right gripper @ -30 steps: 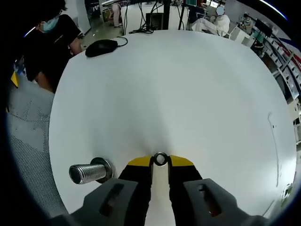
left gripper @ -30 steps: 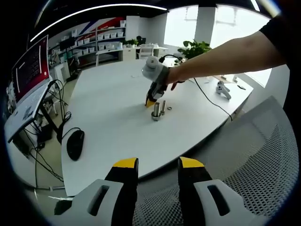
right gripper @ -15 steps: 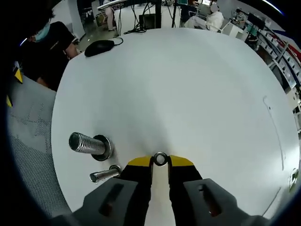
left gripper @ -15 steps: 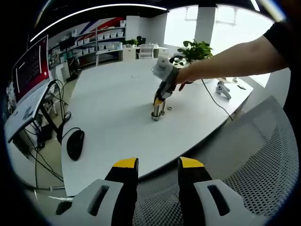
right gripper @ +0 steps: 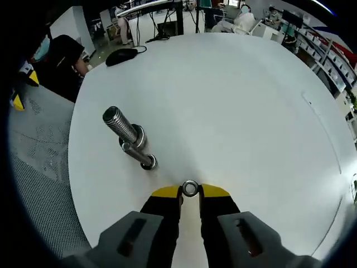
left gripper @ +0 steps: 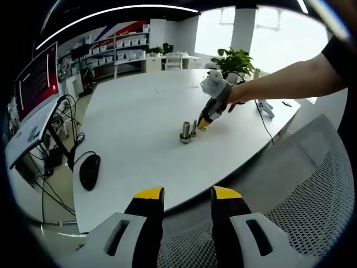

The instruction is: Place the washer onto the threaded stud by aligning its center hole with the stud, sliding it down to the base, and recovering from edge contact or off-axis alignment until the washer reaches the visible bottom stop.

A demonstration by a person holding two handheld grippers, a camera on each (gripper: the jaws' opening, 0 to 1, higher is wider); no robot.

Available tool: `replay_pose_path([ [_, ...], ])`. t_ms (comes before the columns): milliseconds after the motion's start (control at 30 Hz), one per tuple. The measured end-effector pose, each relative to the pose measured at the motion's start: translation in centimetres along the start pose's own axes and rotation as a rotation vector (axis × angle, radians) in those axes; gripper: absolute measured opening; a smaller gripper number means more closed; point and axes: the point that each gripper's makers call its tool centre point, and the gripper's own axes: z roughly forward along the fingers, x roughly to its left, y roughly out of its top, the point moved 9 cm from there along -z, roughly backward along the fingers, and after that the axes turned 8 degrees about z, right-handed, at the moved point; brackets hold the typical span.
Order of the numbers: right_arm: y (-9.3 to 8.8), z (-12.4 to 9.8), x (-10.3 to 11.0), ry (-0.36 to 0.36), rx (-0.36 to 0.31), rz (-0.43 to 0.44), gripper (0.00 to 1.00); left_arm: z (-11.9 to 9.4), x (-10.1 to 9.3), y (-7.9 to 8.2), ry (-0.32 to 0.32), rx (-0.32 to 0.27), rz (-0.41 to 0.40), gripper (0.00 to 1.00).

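1. The right gripper (right gripper: 190, 192) pinches a small metal washer (right gripper: 190, 188) between its yellow tips, above the white table (right gripper: 234, 106)
2. A big bolt (right gripper: 124, 127) and a thin stud (right gripper: 138, 155) stand close together, near the washer but apart from it
3. The left gripper (left gripper: 188, 195) is open, holding nothing, low over a mesh chair (left gripper: 290, 223)
4. The washer is too small to see in the left gripper view, and the stud (left gripper: 193, 128) looks tiny

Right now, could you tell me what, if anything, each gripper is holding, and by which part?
The right gripper pinches the washer by its outer rim, between its jaw tips. The left gripper holds nothing.
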Motion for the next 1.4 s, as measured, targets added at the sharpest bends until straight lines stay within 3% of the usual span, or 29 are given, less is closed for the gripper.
replay_pose_path([
  [300, -2.4, -1.5, 1.7, 0.028, 0.039, -0.015, 0.15, 0.0, 0.0, 0.0, 0.001, -0.001, 0.001, 0.32],
  [367, -2.8, -1.8, 1.8, 0.033, 0.042, -0.026, 0.20, 0.0, 0.0, 0.0, 0.002, -0.001, 0.002, 0.32],
  [400, -3.2, -2.0, 1.9, 0.032, 0.041, -0.024, 0.23, 0.0, 0.0, 0.0, 0.002, -0.002, 0.003, 0.32],
  [633, -4.9, -2.8, 2.6, 0.031, 0.058, 0.013, 0.23, 0.0, 0.0, 0.0, 0.005, -0.003, 0.003, 0.32],
  [867, -4.5, -2.5, 3.0, -0.007, 0.072, -0.015, 0.22, -0.1, 0.0, 0.0, 0.006, -0.003, 0.004, 0.32],
  [1400, -3.9, -2.2, 2.9, -0.020, 0.098, -0.038, 0.15, -0.1, 0.0, 0.0, 0.007, -0.001, 0.005, 0.32],
])
